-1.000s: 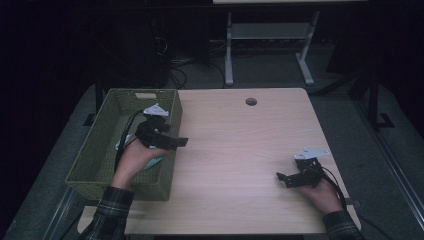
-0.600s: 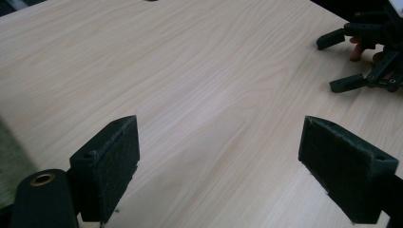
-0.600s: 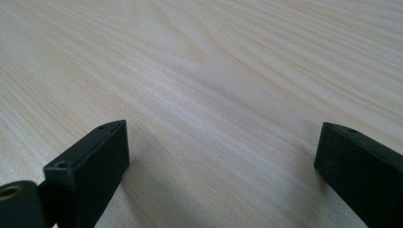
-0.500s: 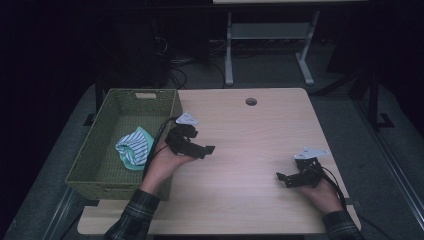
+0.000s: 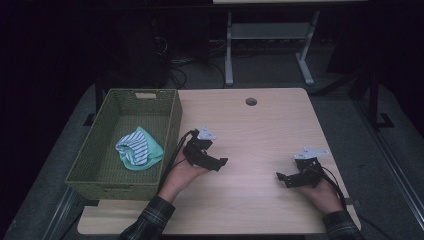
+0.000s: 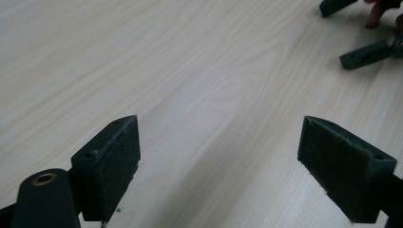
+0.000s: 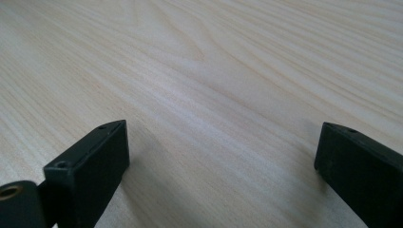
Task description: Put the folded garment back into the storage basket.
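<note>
The high view looked forward and down from above the person's side onto the whole table (image 5: 270,125), far enough back to take in the green basket (image 5: 170,120) at its left edge and the dark floor beyond. The left gripper view sat close over the wood, facing along its own jaws toward the right gripper (image 6: 366,33), seen far off at upper right. The right gripper view sat equally low, facing bare tabletop (image 7: 199,71). All three shared that wood surface.

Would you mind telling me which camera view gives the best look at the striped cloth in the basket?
The high view: the striped cloth lies crumpled, in full sight, in the green basket. The two gripper views look along open jaws at bare table wood instead.
</note>
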Demonstrator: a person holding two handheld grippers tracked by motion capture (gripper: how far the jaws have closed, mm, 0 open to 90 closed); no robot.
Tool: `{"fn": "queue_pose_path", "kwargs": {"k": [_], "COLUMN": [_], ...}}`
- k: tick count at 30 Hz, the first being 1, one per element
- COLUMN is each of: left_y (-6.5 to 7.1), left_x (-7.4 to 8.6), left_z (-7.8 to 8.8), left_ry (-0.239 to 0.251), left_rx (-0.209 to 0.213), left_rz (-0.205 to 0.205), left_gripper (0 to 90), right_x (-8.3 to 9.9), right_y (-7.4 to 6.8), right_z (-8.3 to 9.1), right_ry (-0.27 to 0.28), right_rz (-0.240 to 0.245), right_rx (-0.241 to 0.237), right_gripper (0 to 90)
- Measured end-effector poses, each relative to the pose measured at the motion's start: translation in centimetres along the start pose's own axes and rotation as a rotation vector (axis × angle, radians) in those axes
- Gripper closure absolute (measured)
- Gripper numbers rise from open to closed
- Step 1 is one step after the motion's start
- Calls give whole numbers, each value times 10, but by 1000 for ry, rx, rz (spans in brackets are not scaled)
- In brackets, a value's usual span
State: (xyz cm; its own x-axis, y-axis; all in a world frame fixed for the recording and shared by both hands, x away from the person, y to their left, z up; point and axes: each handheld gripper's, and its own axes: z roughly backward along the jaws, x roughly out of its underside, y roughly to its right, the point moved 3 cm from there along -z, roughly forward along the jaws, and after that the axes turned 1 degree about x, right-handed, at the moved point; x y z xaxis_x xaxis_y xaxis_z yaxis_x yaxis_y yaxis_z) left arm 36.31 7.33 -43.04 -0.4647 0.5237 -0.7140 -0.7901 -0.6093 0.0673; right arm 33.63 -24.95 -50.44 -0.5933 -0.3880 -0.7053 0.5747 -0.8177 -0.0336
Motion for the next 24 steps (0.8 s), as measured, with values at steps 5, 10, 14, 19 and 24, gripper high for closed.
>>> {"fn": "queue_pose_path", "kwargs": {"k": [5, 10, 14, 19, 24], "left_y": [-1, -1, -2, -5, -4], "left_x": [10, 21, 31, 41, 46], "left_z": [-12, -26, -36, -44, -47], "left_ry": [-7, -27, -42, -58, -39], "left_rx": [-9, -20, -33, -50, -55], "left_rz": [-3, -10, 0, -15, -35], "left_gripper": [135, 135, 133, 126, 124], "right_x": [0, 0, 0, 0, 0], "right_y": [0, 0, 0, 0, 0], "right_z": [0, 0, 0, 0, 0], "right_ry": [-2, -2, -2, -2, -2], "right_rz": [1, 1, 1, 1, 1], "right_rx": [0, 1, 1, 2, 2], "right_gripper": [40, 41, 41, 40, 40]}}
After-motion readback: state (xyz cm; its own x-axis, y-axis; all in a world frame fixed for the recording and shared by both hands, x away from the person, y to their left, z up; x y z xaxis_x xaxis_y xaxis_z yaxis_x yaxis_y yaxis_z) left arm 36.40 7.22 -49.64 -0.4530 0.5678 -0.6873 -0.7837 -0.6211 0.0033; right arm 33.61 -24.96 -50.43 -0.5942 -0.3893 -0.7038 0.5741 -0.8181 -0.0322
